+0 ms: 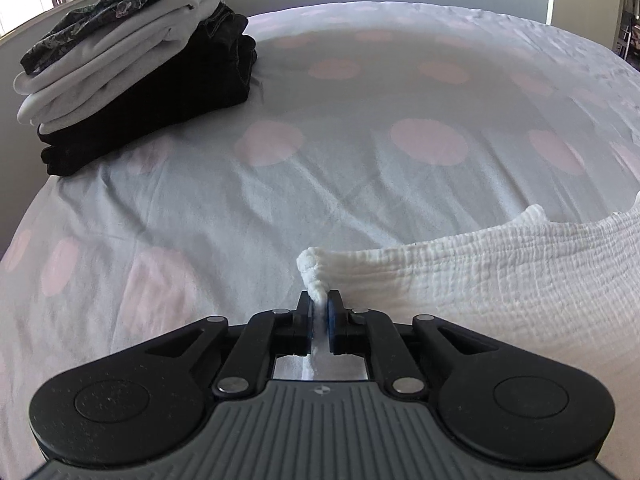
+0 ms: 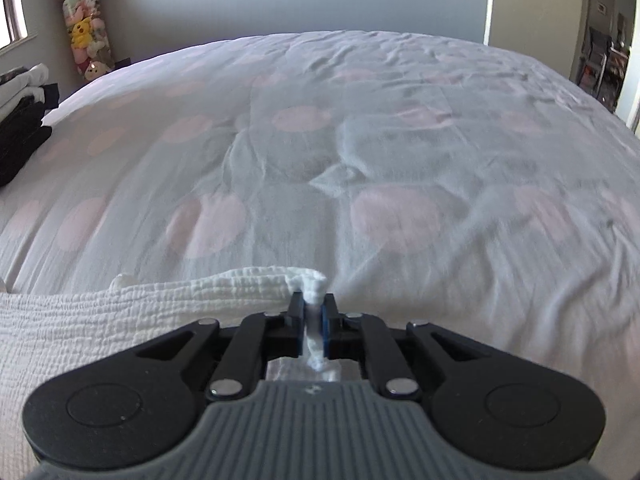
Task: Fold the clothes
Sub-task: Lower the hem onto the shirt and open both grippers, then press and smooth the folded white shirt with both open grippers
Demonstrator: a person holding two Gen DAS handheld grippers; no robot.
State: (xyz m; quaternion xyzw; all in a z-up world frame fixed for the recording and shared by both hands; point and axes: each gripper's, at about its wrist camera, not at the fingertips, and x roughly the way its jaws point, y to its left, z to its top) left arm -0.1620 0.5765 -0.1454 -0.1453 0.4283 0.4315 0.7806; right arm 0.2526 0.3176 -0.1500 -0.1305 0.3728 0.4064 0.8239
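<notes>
Here the left gripper (image 1: 319, 307) has its jaws clamped on a bunched corner of a white crinkled garment (image 1: 500, 276), and the right gripper (image 2: 313, 307) has its jaws clamped on the opposite corner of the same cloth, which trails off toward 9 o'clock in the right wrist view and toward 3 o'clock in the left. The garment hangs between the 2 grippers over the near edge of the bed (image 1: 320, 168), whose pale sheet with pink dots lies bare ahead. At about 10 o'clock in the left wrist view sits a stack of folded clothes (image 1: 132, 72), black pieces beneath, white and patterned ones on top. The fabric looks light, soft and limp, a gauzy weave that will sag and wrinkle rather than hold a line, so it likely needs even tension across the top edge. Holding it by both corners seems the sound choice; a thin pinch could slip, so a deep bite of cloth is safer.
</notes>
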